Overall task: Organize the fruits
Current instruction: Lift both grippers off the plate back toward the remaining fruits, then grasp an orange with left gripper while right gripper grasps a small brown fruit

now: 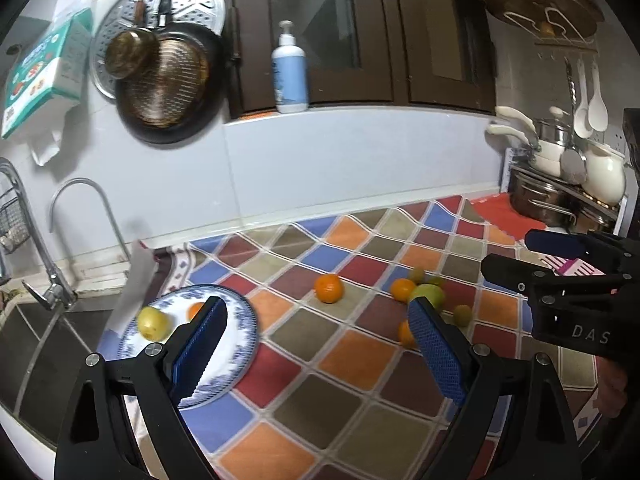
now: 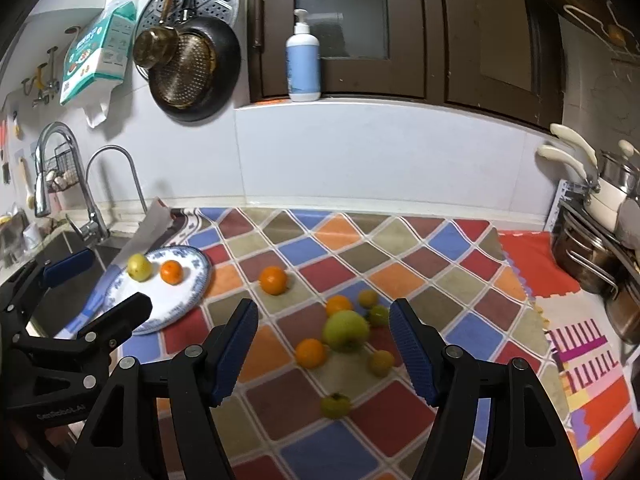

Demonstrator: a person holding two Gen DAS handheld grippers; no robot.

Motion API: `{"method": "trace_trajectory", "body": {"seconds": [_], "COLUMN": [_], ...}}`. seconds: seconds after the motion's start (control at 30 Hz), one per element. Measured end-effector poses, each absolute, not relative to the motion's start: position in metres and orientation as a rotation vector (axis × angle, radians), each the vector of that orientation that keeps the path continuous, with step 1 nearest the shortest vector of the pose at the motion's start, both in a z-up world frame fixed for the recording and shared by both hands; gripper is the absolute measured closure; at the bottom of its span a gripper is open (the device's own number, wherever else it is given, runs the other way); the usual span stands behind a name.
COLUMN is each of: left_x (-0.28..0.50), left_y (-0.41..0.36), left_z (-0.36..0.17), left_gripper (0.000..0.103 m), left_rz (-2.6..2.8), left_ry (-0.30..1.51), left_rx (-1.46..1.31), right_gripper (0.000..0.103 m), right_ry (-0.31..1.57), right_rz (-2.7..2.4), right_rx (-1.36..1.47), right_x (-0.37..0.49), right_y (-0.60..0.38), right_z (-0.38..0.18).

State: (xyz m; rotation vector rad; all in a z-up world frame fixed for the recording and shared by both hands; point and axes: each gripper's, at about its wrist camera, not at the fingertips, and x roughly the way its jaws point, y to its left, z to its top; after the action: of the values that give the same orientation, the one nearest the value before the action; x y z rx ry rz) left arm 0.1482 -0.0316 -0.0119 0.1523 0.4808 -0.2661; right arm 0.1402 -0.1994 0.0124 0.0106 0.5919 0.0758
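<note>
A blue-and-white plate [image 2: 188,292] lies at the left of the checkered cloth and holds a yellow-green fruit [image 2: 139,267] and an orange [image 2: 172,272]. One orange [image 2: 273,280] lies alone mid-cloth. A green apple [image 2: 346,331], oranges and small green fruits cluster between my right gripper's fingers. My right gripper [image 2: 324,354] is open and empty above that cluster. My left gripper [image 1: 316,344] is open and empty, its left finger over the plate [image 1: 240,344]. The lone orange [image 1: 329,289] and the apple [image 1: 429,295] also show in the left wrist view.
A sink with taps [image 2: 92,216] sits left of the plate. Pots on a rack [image 2: 600,220] stand at the right. A pump bottle [image 2: 303,60] stands on the sill. Pans [image 2: 188,64] hang on the wall.
</note>
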Motion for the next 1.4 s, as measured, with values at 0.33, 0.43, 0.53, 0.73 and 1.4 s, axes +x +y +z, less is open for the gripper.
{"method": "trace_trajectory", "body": {"seconds": [0.33, 0.43, 0.53, 0.73, 1.4], "left_x": [0.167, 0.176, 0.186, 0.207, 0.240], "left_y": [-0.076, -0.086, -0.095, -0.107, -0.139], "left_z": [-0.049, -0.060, -0.071, -0.091, -0.124], "left_gripper": [0.015, 0.018, 0.024, 0.032, 0.060], "left_rz": [-0.337, -0.357, -0.381, -0.418, -0.522], "left_ry": [0.582, 0.613, 0.647, 0.714, 0.825], "left_rx": [0.185, 0.200, 0.211, 0.222, 0.279], "right_gripper": [0.034, 0.035, 0.038, 0.046, 0.068], "right_ry": [0.688, 0.725, 0.767, 0.845, 0.947], "right_rz": [0.079, 0.087, 0.094, 0.114, 0.175], "right_rx": [0.015, 0.016, 0.029, 0.052, 0.110], "right_x": [0.152, 0.159, 0.167, 0.185, 0.221], "right_y": [-0.241, -0.246, -0.251, -0.257, -0.260], "right_z": [-0.025, -0.039, -0.053, -0.078, -0.114]}}
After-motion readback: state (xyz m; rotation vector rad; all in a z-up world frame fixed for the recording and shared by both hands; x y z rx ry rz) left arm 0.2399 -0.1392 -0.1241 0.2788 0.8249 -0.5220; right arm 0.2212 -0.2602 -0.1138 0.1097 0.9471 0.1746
